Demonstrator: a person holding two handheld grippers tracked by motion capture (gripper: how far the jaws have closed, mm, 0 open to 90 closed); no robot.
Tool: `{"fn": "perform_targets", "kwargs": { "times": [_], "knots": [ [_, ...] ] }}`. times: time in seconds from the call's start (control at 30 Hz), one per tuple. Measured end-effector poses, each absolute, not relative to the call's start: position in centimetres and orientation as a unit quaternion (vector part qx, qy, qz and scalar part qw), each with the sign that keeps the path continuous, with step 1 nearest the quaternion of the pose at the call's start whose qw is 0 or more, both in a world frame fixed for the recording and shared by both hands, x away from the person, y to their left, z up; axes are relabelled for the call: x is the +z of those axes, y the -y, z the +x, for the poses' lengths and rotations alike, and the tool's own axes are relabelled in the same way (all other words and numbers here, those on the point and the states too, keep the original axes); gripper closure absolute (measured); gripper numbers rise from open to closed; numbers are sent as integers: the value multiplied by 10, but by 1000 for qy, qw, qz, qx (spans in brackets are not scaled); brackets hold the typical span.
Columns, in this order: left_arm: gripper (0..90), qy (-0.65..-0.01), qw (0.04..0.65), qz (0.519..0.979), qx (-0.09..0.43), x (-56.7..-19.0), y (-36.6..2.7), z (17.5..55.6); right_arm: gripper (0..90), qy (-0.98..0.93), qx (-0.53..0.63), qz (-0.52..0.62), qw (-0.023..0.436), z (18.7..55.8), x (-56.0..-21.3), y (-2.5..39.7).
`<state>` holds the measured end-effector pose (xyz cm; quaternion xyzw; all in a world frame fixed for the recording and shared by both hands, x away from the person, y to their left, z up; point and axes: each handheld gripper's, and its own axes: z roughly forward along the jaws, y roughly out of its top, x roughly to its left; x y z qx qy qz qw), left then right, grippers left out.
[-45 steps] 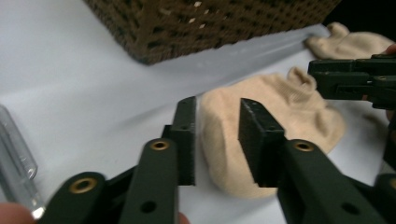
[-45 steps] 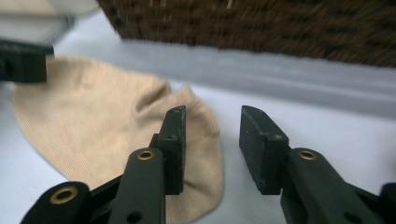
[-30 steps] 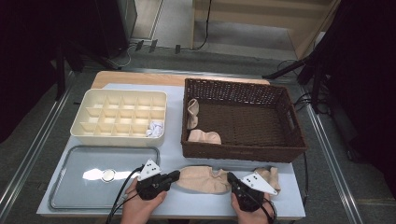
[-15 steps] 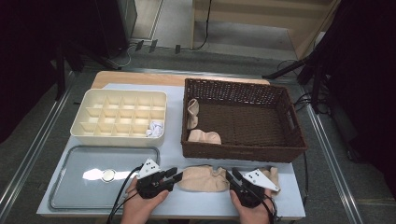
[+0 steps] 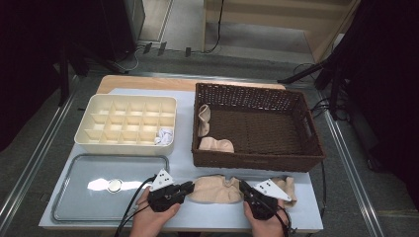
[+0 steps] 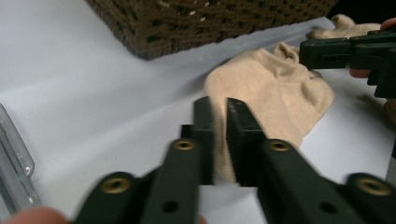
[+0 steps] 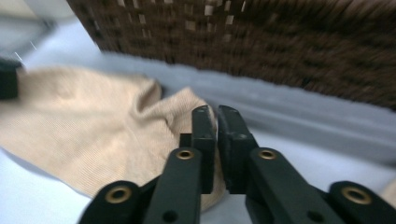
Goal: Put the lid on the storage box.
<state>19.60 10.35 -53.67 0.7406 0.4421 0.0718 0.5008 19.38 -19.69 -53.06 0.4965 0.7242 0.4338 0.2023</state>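
A beige sock [image 5: 216,189] lies flat on the white table near its front edge, in front of the basket. My left gripper [image 5: 190,186] is shut on the sock's left end; in the left gripper view the sock [image 6: 275,93] runs in between the nearly closed tips of my left gripper [image 6: 218,105]. My right gripper [image 5: 243,185] is shut on the sock's right end, and the right gripper view has a fold of the sock [image 7: 93,121] pinched in my right gripper [image 7: 216,112]. A second beige sock [image 5: 289,185] lies just right of the right gripper.
A brown wicker basket [image 5: 306,143] stands right behind the sock, with two beige socks [image 5: 215,144] at its left side. A cream divided organizer [image 5: 126,123] holds a white bundle [image 5: 164,136]. A metal tray [image 5: 74,197] at the front left holds a small round thing [image 5: 114,185].
Both grippers have crept slightly toward each other, and the sock between them looks a little more bunched. Nothing else has moved.
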Motion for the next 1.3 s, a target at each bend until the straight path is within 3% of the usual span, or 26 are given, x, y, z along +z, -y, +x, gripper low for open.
{"fn": "perform_targets", "kwargs": {
  "times": [0.1,0.3,0.4,0.53,0.77,0.93,1.0,1.17,1.3],
  "knots": [
    [671,-439,510,736,72,-534,-107,194,794,-708,454,496,217,187,-518,205],
    [598,-443,524,723,80,-529,-118,191,669,-685,459,498,267,172,-498,237],
    [590,-444,526,721,82,-529,-121,190,591,-675,440,510,301,165,-498,257],
    [590,-444,524,722,85,-529,-124,191,502,-669,412,534,312,165,-508,273],
    [592,-443,521,725,86,-530,-123,189,458,-691,364,547,301,169,-527,273],
    [593,-436,524,726,86,-527,-121,185,500,-705,339,543,306,169,-533,272],
    [592,-436,526,725,86,-526,-121,184,556,-699,345,547,304,170,-534,274],
    [597,-438,528,723,87,-525,-124,186,791,-684,354,563,300,173,-533,283],
    [598,-436,526,725,88,-526,-124,186,822,-677,368,568,290,172,-531,285]
  ]
}}
